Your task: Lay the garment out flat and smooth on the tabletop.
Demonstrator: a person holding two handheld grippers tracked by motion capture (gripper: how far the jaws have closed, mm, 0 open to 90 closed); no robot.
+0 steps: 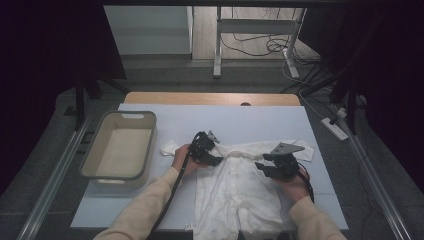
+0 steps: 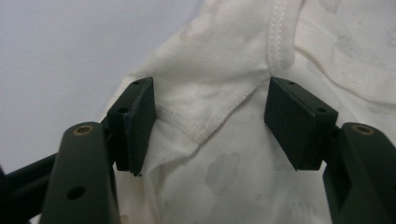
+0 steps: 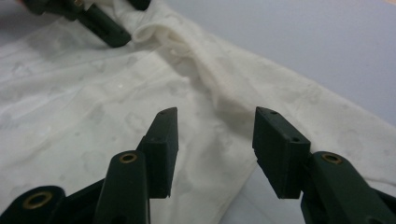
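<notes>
A white patterned baby garment (image 1: 235,187) lies spread flat on the pale table (image 1: 260,120), legs toward the near edge. My left gripper (image 1: 217,148) sits at its neckline, open. In the left gripper view the stitched neck hem (image 2: 219,116) bunches up between the two parted jaws of that gripper (image 2: 208,126), and the pads do not press it. My right gripper (image 1: 262,168) hovers over the garment's right side, open. In the right gripper view its jaws (image 3: 215,135) stand apart above the cloth (image 3: 74,107) with nothing held. The left gripper (image 3: 100,25) shows at the top left of that view.
A grey plastic bin (image 1: 150,145) stands on the table's left side. One sleeve (image 1: 170,148) reaches out to the left behind the person's left hand, another (image 1: 305,150) to the right. Beyond the table are desk legs and cables on the floor.
</notes>
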